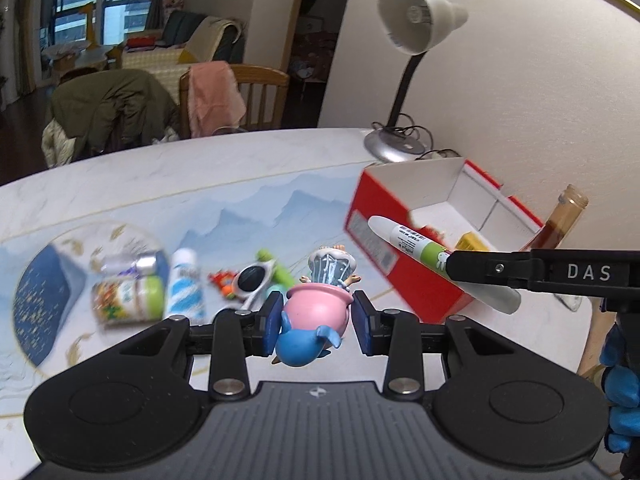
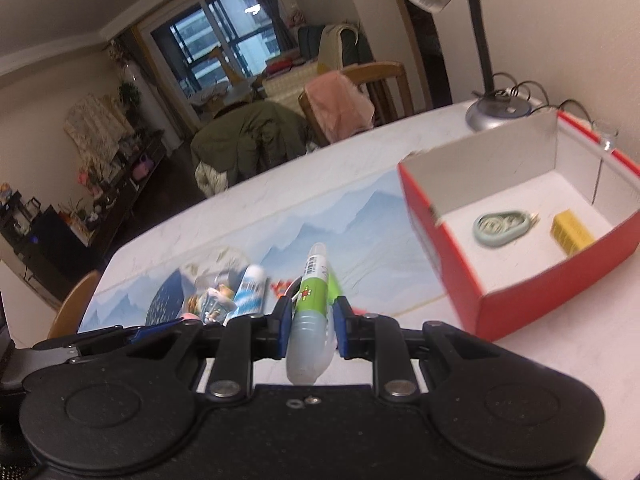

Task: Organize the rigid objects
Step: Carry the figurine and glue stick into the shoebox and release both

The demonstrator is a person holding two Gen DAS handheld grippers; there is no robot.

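Note:
My left gripper [image 1: 316, 320] is shut on a toy figure [image 1: 316, 316] with a pink body and a blue tail, held above the table. My right gripper [image 2: 310, 322] is shut on a white and green marker pen [image 2: 312, 304]; the pen also shows in the left wrist view [image 1: 416, 246], held in front of the red box [image 1: 400, 264]. The open red box with white inside [image 2: 500, 308] holds a pale green oval item [image 2: 500, 226] and a small yellow box [image 2: 570, 230]. A small jar [image 1: 128, 296], a blue-white tube [image 1: 185, 284], white sunglasses [image 1: 256, 276] and small toys lie on the table.
A desk lamp [image 1: 404, 80] stands behind the box against the wall. A brown bottle [image 1: 560, 224] stands right of the box. A round blue and gold mat [image 1: 44, 292] lies at the left. Chairs draped with clothes [image 1: 212, 96] stand beyond the table's far edge.

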